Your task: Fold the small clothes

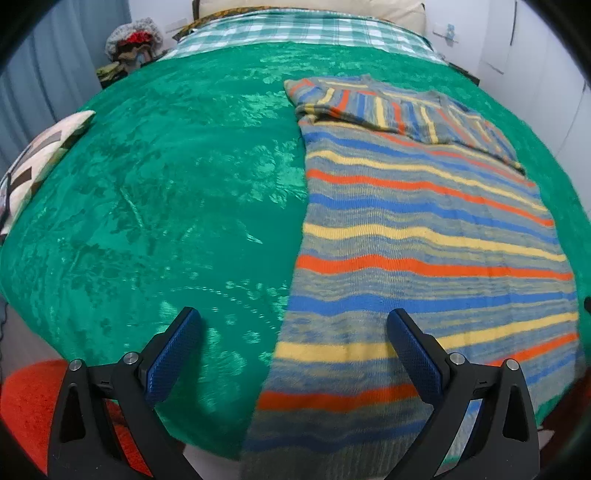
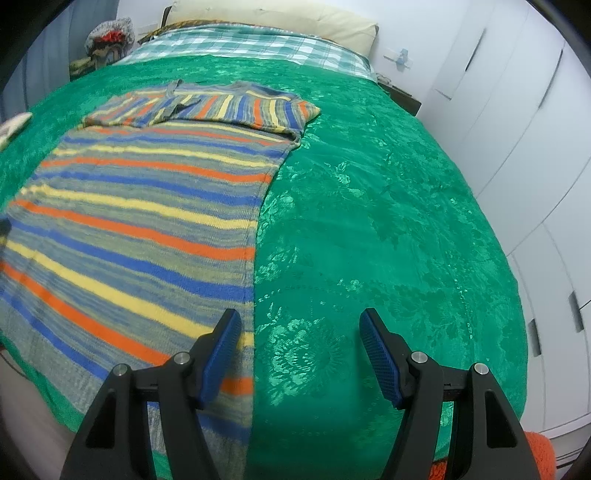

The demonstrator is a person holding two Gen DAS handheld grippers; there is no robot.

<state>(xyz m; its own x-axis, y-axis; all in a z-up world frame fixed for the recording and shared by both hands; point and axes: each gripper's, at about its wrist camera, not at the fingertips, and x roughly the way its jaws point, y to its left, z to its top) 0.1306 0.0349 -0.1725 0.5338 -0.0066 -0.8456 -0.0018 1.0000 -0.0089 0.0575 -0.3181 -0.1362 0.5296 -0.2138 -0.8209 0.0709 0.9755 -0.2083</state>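
Note:
A striped knit garment in grey, blue, yellow and orange lies flat on the green bedspread, with its sleeves folded across the far end. My left gripper is open and hovers over the garment's near left edge, its hem hanging at the bed's front. In the right wrist view the same garment fills the left half, sleeves folded at the top. My right gripper is open above the garment's near right edge, one finger over the fabric, the other over the bedspread.
A checked sheet and cream pillow lie at the bed's head. A patterned cushion sits at the left edge. White wardrobe doors stand on the right. A red rug lies on the floor.

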